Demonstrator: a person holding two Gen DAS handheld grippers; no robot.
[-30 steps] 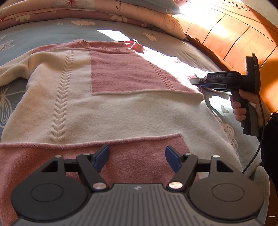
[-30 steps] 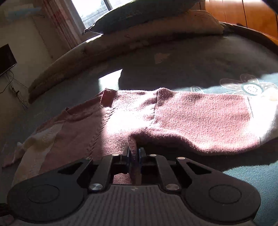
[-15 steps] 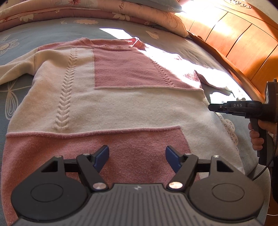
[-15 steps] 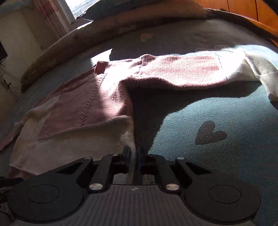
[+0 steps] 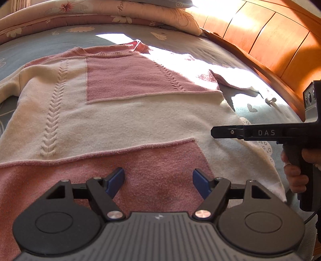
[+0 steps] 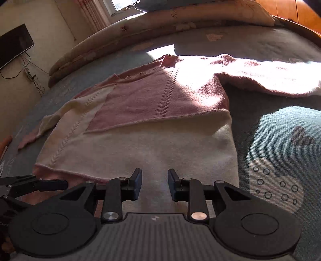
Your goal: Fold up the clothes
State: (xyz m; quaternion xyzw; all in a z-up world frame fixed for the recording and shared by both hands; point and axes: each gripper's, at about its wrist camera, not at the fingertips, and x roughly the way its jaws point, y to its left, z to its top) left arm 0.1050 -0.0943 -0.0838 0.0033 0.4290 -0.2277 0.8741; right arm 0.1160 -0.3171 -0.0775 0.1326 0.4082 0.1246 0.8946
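A: Report the nearest items first.

B: The left gripper hangs over the pink hem panel of the sweater. Its jaws stand wide apart and grip nothing. The blue pads show only knit between them.

A: State of the right gripper?

B: The right gripper hangs over the cream band of the sweater, near the garment's right side edge. Its jaws are parted, less widely than those of the left unit, and hold nothing. In the left wrist view it enters from the right, held by a hand on its grip.

A: Location of the garment?

B: The sweater lies flat, front up, on the blue patterned bedspread, hem nearest, collar farthest. The body shows cream and pink blocks with two raised cable columns. One sleeve extends sideways to the right, in strong sunlight. The other sleeve extends to the left.

A: Beyond the garment?

B: A folded floral quilt lies along the far edge of the bed. A wooden headboard runs along the right side. The right wrist view shows a wall-mounted television at far left, with cables below it.
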